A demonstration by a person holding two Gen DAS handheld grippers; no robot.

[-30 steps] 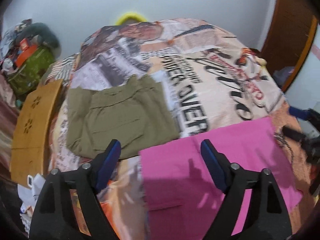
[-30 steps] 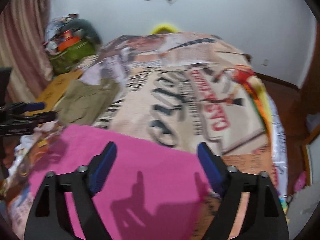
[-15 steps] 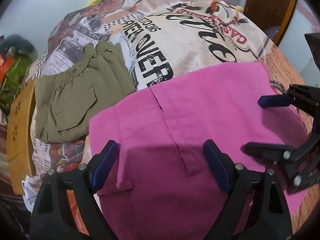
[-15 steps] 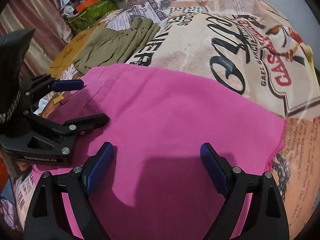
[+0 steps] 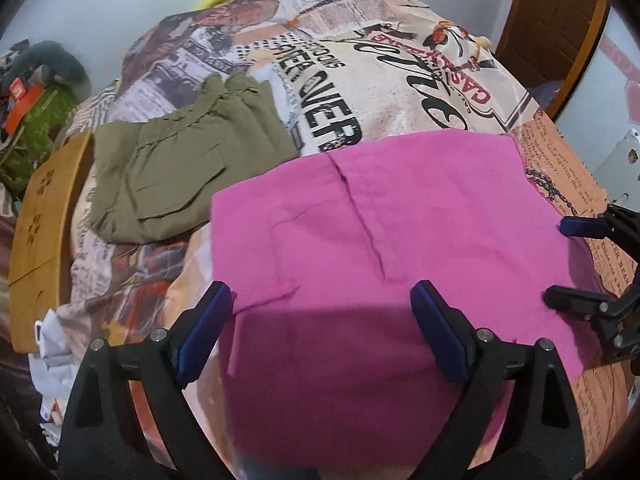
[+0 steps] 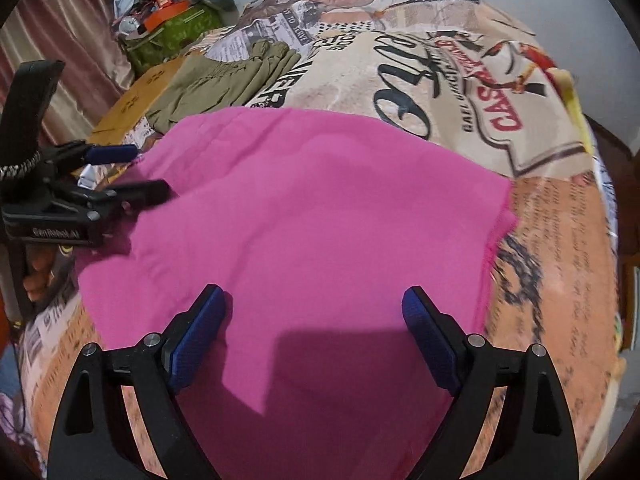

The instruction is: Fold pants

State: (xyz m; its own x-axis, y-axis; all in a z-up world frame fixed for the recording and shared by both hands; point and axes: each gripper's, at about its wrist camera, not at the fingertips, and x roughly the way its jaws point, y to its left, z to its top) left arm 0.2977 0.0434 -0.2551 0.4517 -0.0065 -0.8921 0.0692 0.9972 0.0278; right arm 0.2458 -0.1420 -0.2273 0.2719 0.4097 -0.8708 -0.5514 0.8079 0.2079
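Note:
Pink pants (image 5: 380,232) lie flat on the bed, folded into a wide rectangle, with a seam and a pocket edge showing; they also fill the right wrist view (image 6: 320,208). My left gripper (image 5: 322,312) is open and empty over the near left part of the pants. My right gripper (image 6: 314,316) is open and empty over their near right part. Each gripper also shows in the other's view, the right one (image 5: 576,260) at the pants' right edge and the left one (image 6: 120,172) at their left edge.
Folded olive-green pants (image 5: 180,168) lie beyond the pink ones on the left. The bed has a newspaper-print cover (image 5: 380,80). A wooden board (image 5: 40,224) stands at the bed's left side, with a pile of bags (image 6: 168,20) behind it. A door (image 5: 556,20) is far right.
Both grippers dropped from a raised view of the room to just above the pink pants, then eased back a little. Both stayed open.

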